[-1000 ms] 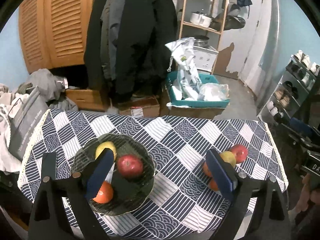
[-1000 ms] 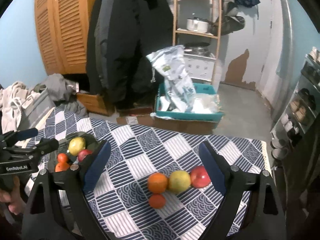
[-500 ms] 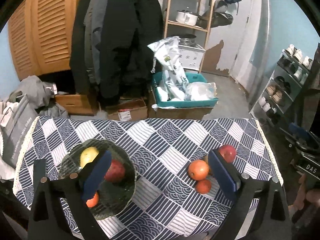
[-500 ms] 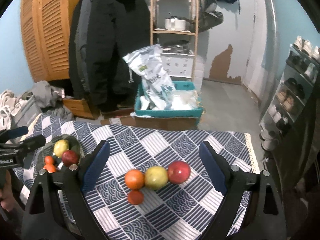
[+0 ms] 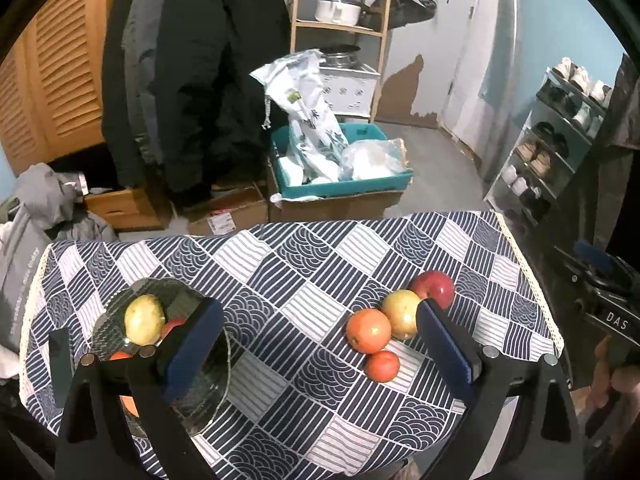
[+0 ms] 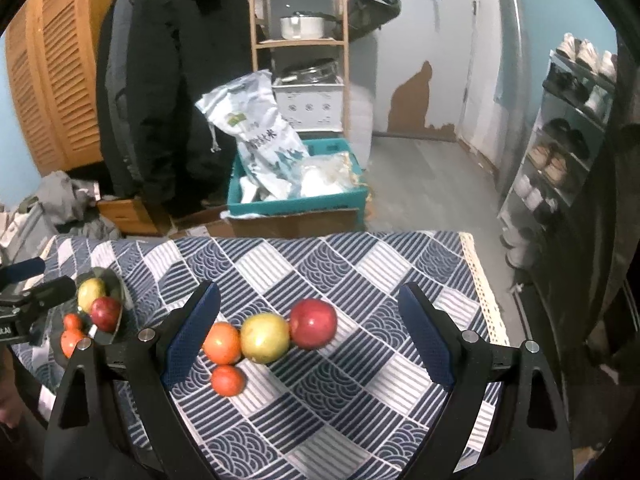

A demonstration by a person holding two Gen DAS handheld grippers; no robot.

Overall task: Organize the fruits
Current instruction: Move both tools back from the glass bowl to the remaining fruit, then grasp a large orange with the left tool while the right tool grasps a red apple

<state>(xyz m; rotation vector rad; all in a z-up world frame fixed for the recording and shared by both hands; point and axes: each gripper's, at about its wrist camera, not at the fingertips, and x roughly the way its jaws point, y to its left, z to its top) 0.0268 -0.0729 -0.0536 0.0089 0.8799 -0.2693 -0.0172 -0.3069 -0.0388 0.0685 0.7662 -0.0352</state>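
Observation:
A dark glass plate (image 5: 200, 396) at the table's left holds a yellow-green apple (image 5: 144, 319), a red apple (image 6: 105, 313) and oranges (image 6: 71, 341). On the cloth to the right lie a red apple (image 6: 313, 323), a yellow apple (image 6: 265, 338), an orange (image 6: 221, 343) and a small orange (image 6: 227, 379). My left gripper (image 5: 316, 344) is open and empty, raised above the table between plate and loose fruit. My right gripper (image 6: 308, 338) is open and empty, raised with the loose fruit between its fingers in view.
The table has a blue-and-white patterned cloth (image 5: 304, 264) with a lace edge at the right. Beyond it stand a teal crate with bags (image 5: 340, 168), cardboard boxes, hanging coats and a wooden shelf. A shoe rack (image 6: 560, 152) stands at the right.
My left gripper has risen and pulled back from the plate, swinging right. My right gripper has shifted left and back, so the loose fruit now sits centred between its fingers.

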